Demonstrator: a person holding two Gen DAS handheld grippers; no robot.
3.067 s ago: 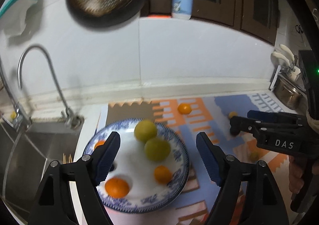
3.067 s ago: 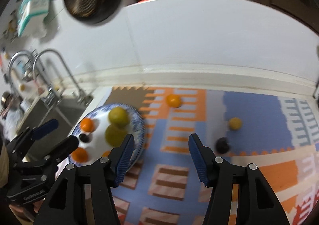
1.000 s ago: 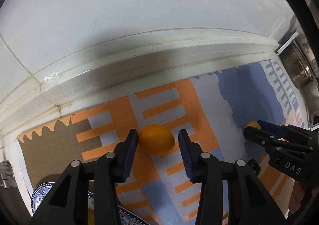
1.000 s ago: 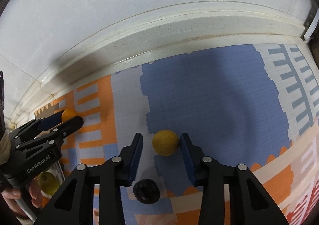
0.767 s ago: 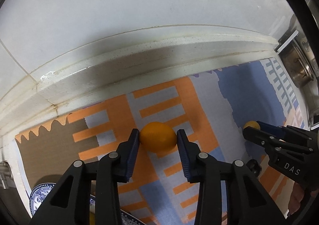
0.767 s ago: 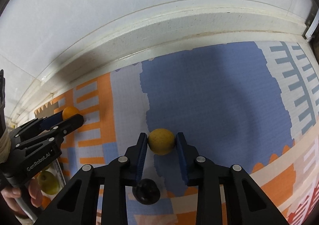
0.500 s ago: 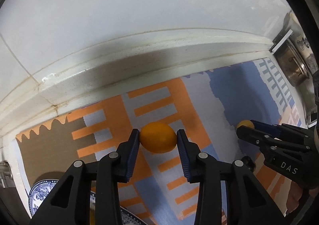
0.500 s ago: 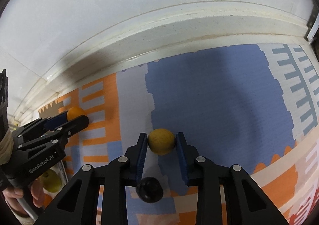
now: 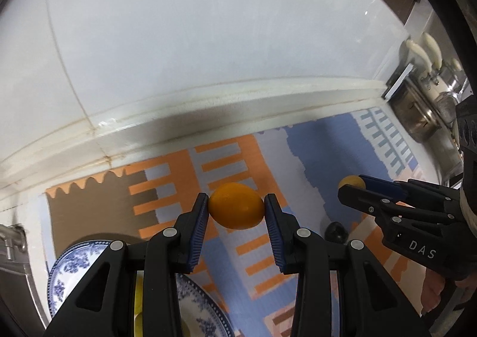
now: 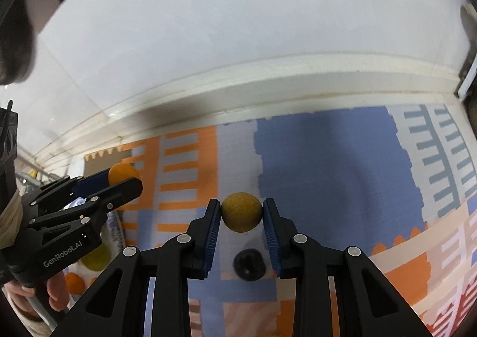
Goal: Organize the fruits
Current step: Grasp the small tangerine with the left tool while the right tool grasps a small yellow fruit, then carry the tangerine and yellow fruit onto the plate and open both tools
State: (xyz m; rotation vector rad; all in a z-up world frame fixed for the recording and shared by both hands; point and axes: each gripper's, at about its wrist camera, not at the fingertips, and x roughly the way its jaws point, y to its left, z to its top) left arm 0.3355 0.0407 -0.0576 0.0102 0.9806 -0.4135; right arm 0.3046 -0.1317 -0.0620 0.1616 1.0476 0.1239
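**Both fruits lifted off the mat**

Both claws have risen since a second ago. Left gripper (image 9: pixel 235 210) clamps the orange fruit (image 9: pixel 236 209); right gripper (image 10: pixel 241 211) pinches the yellow fruit (image 10: pixel 241 211), clear of the patterned mat (image 10: pixel 328 158) by the white wall. A dark fruit (image 10: pixel 249 264) lies below the right claw. Only the left view shows the blue-patterned plate (image 9: pixel 71 259), behind its left finger.

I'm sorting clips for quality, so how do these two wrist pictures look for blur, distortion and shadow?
Left wrist view: fisheye bends the backsplash ledge, the orange fruit in the left tongs is sharp. Right wrist view: same bending, dark corners, the yellow fruit is crisp, the dark fruit below is slightly blurred.
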